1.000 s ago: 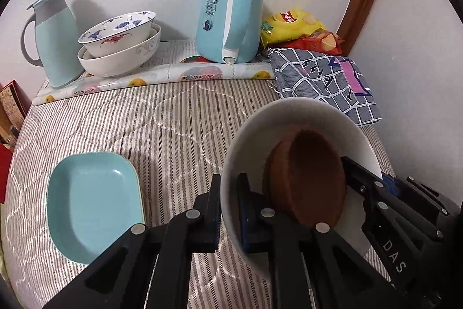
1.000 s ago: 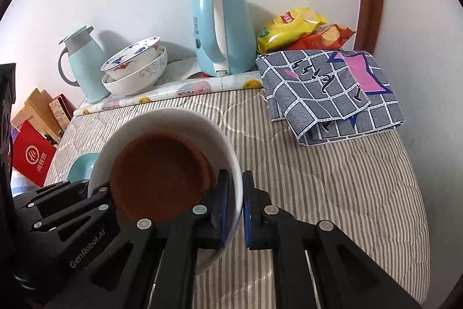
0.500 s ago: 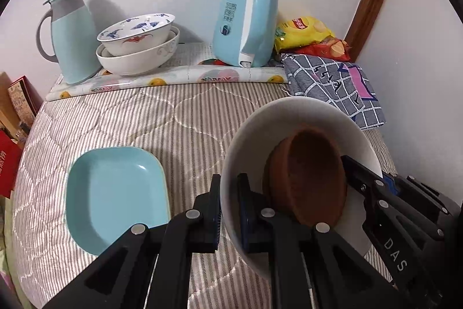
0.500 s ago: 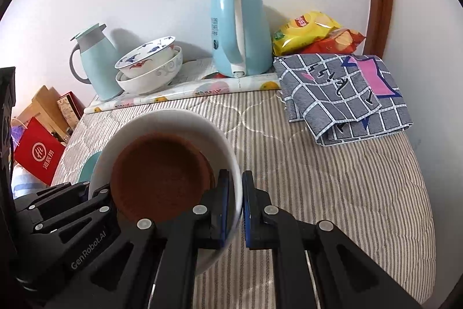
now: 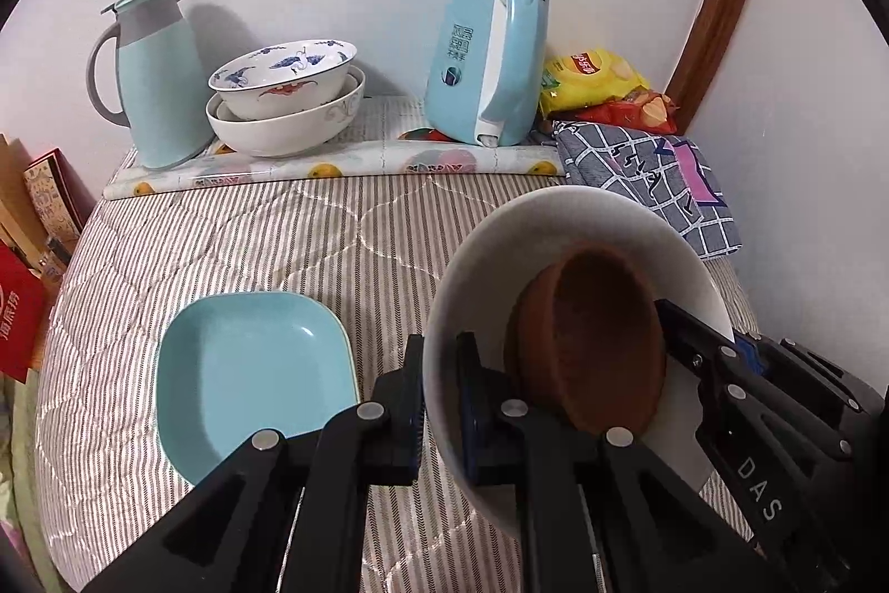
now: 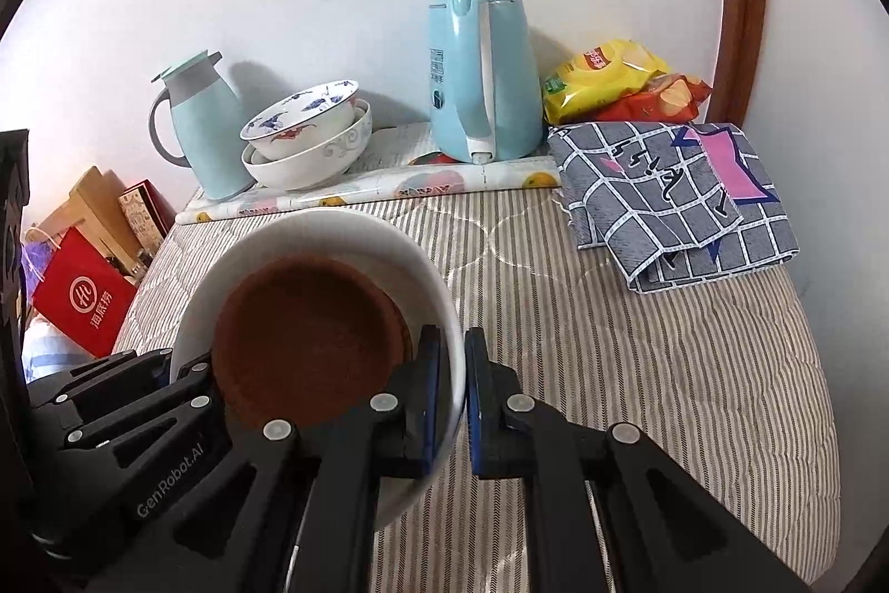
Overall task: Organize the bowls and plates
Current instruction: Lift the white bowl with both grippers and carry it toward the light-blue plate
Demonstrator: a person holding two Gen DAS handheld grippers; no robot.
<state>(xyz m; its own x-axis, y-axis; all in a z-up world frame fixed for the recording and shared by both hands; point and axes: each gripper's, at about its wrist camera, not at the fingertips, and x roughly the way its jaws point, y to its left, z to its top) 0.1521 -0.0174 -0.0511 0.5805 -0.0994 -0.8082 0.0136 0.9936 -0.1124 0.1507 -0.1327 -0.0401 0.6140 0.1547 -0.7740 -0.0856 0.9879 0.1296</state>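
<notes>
Left wrist view: teal plate [image 5: 250, 382] now nearer, perhaps camera shift.

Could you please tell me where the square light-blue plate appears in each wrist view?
Left wrist: the square light-blue plate lies lower left on the striped quilt, left of the held white bowl.
Right wrist: not visible; the bowl probably hides it.
Shared landmark: the light-blue electric kettle by the wall.

4 bowls [image 5: 572, 248], 1 blue plate [image 5: 250, 370], 1 kettle [image 5: 489, 65], 1 jug [image 5: 153, 76], 2 snack bags [image 5: 594, 79], 1 folded cloth [image 5: 655, 176]
</notes>
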